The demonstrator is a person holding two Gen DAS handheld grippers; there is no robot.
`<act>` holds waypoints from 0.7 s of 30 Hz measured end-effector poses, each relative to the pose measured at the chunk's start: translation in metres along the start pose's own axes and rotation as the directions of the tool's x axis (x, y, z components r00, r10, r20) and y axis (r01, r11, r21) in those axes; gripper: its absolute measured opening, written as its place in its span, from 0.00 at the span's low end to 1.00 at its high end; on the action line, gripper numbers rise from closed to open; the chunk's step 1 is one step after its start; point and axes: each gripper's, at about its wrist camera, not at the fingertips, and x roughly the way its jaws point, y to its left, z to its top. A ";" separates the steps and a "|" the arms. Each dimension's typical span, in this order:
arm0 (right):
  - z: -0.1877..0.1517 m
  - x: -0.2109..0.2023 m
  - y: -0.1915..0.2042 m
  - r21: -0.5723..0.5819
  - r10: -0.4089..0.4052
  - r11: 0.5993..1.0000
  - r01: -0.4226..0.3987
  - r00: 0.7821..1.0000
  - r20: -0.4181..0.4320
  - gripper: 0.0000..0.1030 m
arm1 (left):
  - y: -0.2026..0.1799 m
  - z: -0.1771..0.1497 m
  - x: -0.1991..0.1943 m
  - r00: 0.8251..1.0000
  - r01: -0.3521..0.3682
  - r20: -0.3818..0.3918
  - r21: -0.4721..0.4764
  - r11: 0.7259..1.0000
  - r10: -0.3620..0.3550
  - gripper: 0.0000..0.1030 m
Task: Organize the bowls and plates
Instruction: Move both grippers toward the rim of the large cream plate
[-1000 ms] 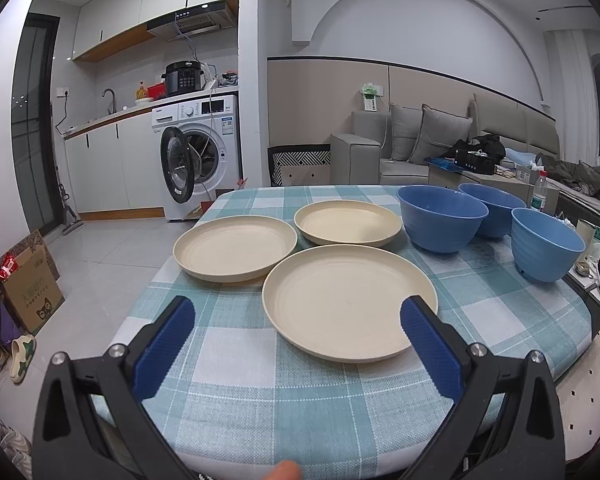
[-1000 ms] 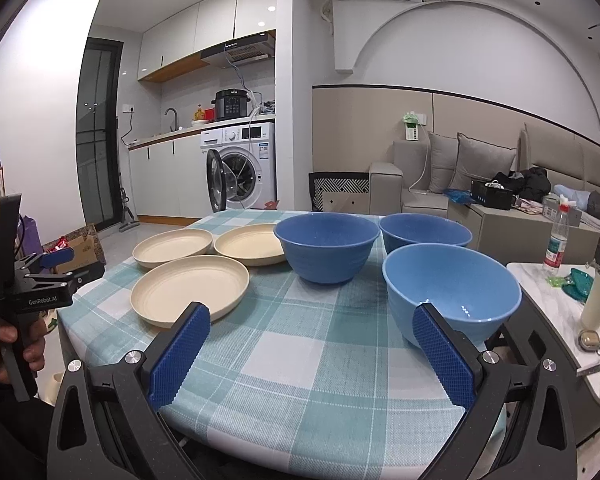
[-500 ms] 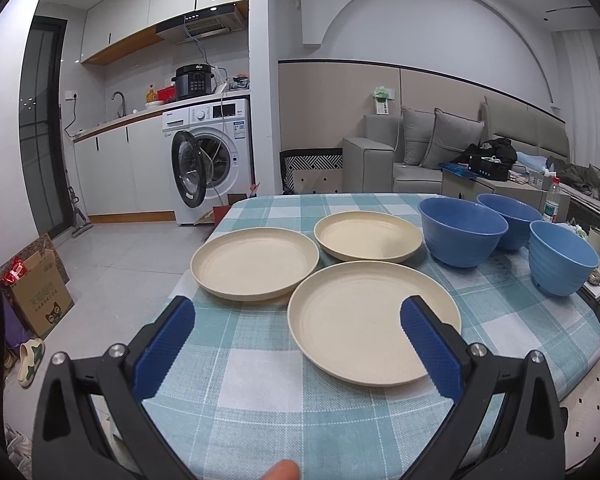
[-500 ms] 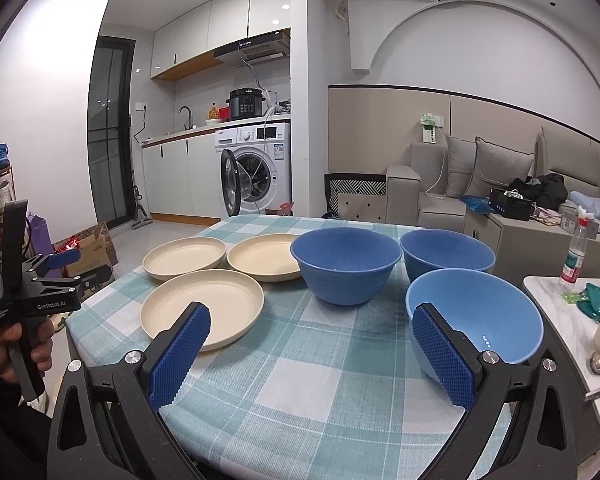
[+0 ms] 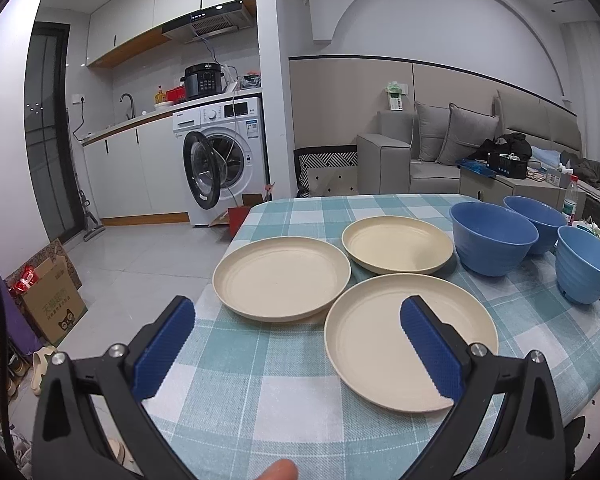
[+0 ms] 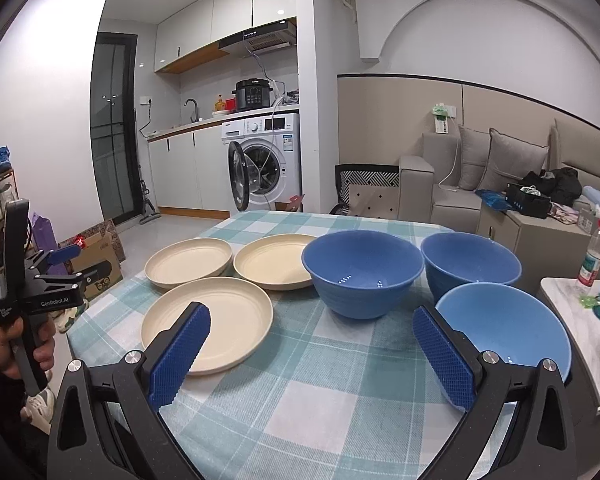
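Three cream plates lie on the checked tablecloth: a near plate (image 5: 410,340), a left plate (image 5: 282,278) and a far plate (image 5: 398,244). Three blue bowls stand to their right: a middle bowl (image 5: 494,238), a far bowl (image 5: 534,220) and a near bowl (image 5: 586,266). My left gripper (image 5: 298,346) hangs open above the table's front, nothing between its fingers. In the right wrist view the same plates (image 6: 208,322) and bowls (image 6: 362,272) show. My right gripper (image 6: 312,354) is open beside the nearest bowl (image 6: 504,324), holding nothing.
The table (image 5: 260,392) drops off at its left and front edges. A washing machine (image 5: 220,160) with its door open stands behind, a sofa (image 5: 440,156) at the back right. A cardboard box (image 5: 52,300) sits on the floor. A bottle (image 6: 592,258) stands on a side table.
Both cameras have swung left and pulled back a little, so the plates and bowls sit further right in each view. Both grippers stay open and nothing on the table has moved.
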 end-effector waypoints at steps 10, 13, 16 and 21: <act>0.021 0.032 0.004 -0.025 0.030 0.999 -0.030 1.000 0.000 1.00 | 0.022 0.014 0.016 0.999 -0.041 0.026 -0.037 0.999 0.042 1.00; 0.028 0.043 0.003 -0.031 0.042 0.999 -0.042 0.999 -0.001 1.00 | 0.025 0.018 0.021 0.998 -0.058 0.025 -0.032 0.998 0.059 1.00; 0.035 0.054 0.003 -0.021 0.059 0.998 -0.059 0.998 -0.005 1.00 | 0.027 0.022 0.025 0.998 -0.062 0.026 -0.033 0.998 0.063 1.00; 0.047 0.075 0.011 -0.032 0.090 0.995 -0.091 0.996 -0.019 1.00 | 0.029 0.026 0.037 0.997 -0.074 0.015 -0.031 0.997 0.074 1.00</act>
